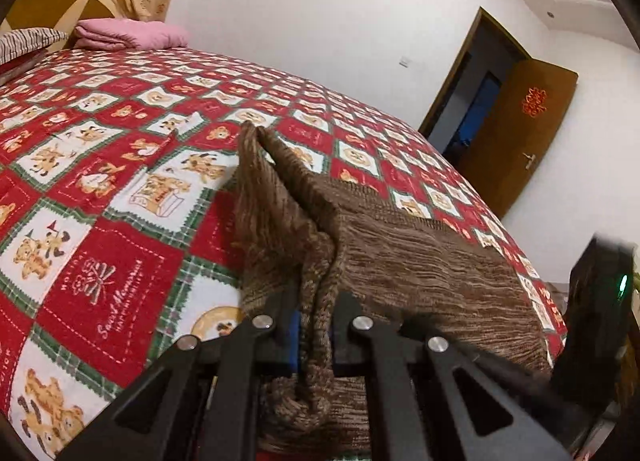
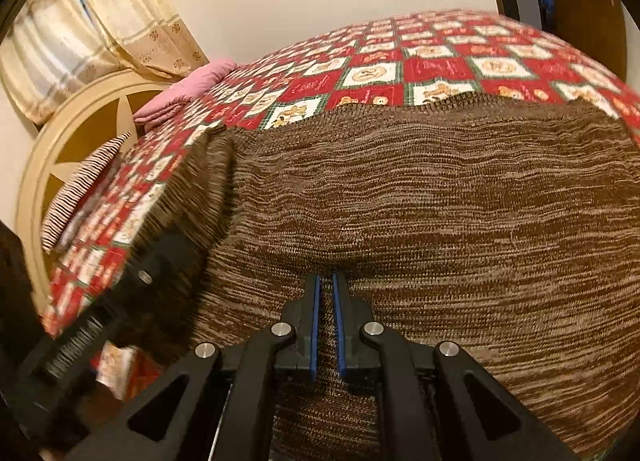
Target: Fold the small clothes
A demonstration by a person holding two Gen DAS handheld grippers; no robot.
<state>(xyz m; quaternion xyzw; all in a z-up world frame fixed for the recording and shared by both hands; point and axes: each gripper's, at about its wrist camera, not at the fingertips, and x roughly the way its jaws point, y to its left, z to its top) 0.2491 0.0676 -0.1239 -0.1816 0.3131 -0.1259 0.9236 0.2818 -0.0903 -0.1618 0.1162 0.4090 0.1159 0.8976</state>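
A brown knitted garment [image 1: 420,261] lies on the bed. My left gripper [image 1: 314,301] is shut on a bunched fold of it, lifting that edge into a ridge above the bedspread. In the right wrist view the same brown knit [image 2: 440,201] spreads wide across the bed. My right gripper [image 2: 326,281] is shut on a pinch of the knit near its front edge, with only a narrow gap between the blue pads [image 2: 316,321]. The left gripper shows blurred at the left of the right wrist view [image 2: 120,289]. The right gripper's body shows at the right edge of the left wrist view [image 1: 596,301].
The bed has a red, white and green teddy-bear bedspread [image 1: 100,181]. A folded pink blanket [image 1: 128,35] and a striped pillow [image 1: 24,43] lie by the headboard [image 2: 80,129]. Curtains [image 2: 100,21] hang behind. An open brown door [image 1: 516,133] stands beyond the bed.
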